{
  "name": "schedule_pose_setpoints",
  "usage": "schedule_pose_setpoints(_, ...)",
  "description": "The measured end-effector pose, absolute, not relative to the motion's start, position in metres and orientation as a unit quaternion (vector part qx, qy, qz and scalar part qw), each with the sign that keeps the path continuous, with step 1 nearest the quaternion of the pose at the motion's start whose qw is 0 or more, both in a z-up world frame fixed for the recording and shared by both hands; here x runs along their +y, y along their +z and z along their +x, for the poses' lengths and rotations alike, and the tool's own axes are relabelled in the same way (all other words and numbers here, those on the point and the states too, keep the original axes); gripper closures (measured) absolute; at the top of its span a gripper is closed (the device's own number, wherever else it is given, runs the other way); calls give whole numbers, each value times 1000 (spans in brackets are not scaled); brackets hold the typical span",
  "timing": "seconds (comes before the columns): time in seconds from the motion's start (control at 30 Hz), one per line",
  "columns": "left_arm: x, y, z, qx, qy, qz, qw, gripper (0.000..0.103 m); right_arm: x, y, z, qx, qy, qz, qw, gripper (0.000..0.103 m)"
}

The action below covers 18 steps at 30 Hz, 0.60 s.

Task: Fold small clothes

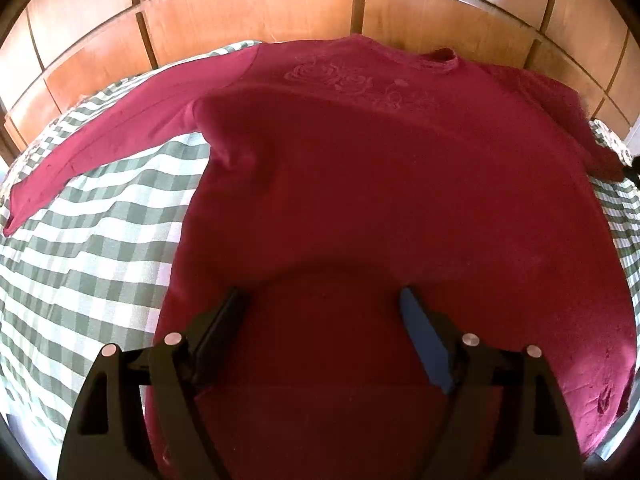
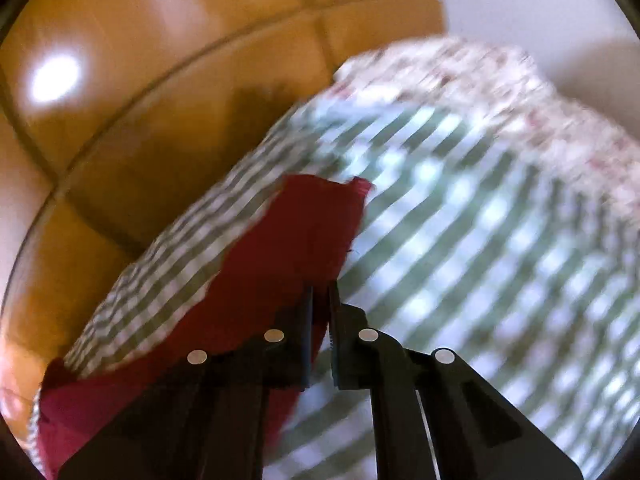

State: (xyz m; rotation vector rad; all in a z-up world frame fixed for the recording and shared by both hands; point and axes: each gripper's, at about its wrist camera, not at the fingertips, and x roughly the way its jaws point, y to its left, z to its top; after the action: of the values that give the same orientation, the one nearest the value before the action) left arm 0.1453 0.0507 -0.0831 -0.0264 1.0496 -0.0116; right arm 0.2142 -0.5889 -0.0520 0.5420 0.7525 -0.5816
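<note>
**Sleeve pinched, folding barely begun**

Spread flat on the bed [image 1: 92, 240], front up, with collar at the far side near the wooden headboard [image 1: 248, 12]: a crimson long-sleeved sweater [image 1: 360, 184]. Left sleeve [image 1: 100, 140] stretched out straight across the green-and-white checked bedspread. No crease or fold visible in the body yet; hem at the near edge, slightly rumpled at the right corner.

Left gripper [image 1: 324, 300] poised over the lower middle of the sweater, jaws spread wide, nothing between them, apparently not yet gripping the cloth.

Right gripper [image 2: 320, 292] with jaws pressed together on the edge of the right sleeve [image 2: 304, 232], near its cuff, over the checked cover; view blurred. Floral-patterned bedding [image 2: 500, 92] at the far right.

Judged an early stage: garment laid out, first sleeve taken up; still to do, probably both sleeves folded inward, then the body doubled over.

No containers in sight.
</note>
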Motion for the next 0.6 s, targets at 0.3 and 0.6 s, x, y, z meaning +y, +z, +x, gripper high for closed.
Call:
schedule_pose_setpoints(0.3,51,-83,145,502,-6,-12,865,23,-650,-70,176,346,-345,345,801,96)
schedule_pose_setpoints(0.6,68,-73,127,503,-19,-31,864,23,-545,-68,122,383,-186,326,844,32)
